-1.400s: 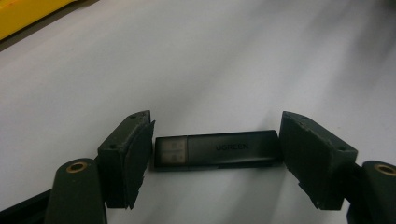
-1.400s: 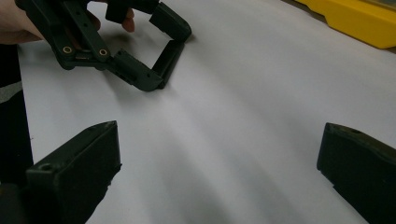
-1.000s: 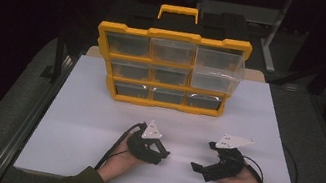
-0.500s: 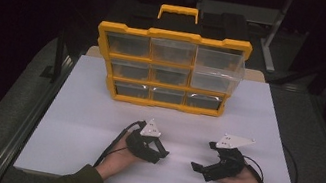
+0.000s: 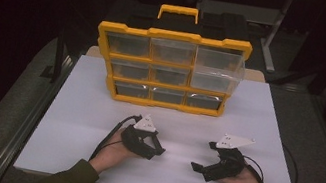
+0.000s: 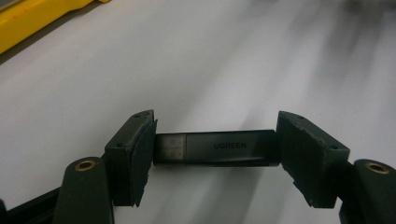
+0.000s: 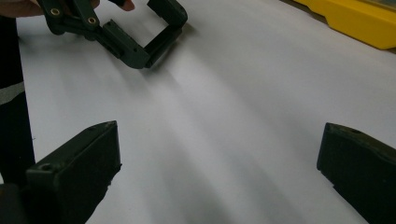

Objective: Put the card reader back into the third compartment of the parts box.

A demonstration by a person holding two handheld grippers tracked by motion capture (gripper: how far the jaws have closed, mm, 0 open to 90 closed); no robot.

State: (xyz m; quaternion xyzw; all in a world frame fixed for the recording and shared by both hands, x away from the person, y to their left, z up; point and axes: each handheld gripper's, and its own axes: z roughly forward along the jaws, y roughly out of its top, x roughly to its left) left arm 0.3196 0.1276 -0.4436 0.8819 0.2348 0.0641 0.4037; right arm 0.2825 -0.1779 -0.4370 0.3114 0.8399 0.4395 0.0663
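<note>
Black and slim, a USB stick [image 6: 217, 148] marked "UGREEN" was held end to end between the jaws of the left gripper [image 6: 215, 151], one jaw against its metal plug, the other against its far end. It sat low over the white table [image 5: 267, 120], in front of the person's left hand [image 5: 112, 151]; whether it touched the surface could not be told.

The right gripper [image 7: 219, 163] stood with its jaws wide apart and nothing between them, resting near the right hand [image 5: 242, 179], well apart from the left one.

A yellow drawer cabinet [image 5: 170, 70] with clear drawers stood upright at the far side of the table, its upper right drawer [image 5: 220, 62] pulled partly out.

Judgement on handling: the stick appeared light, rigid and smooth-cased, so slippage was the main concern, not breakage. A lengthwise hold bears on small end faces and on the plug; it could pivot or pop out under a sideways knock. Taking it across the flat broad sides of the body, clear of the plug, would likely be steadier.
</note>
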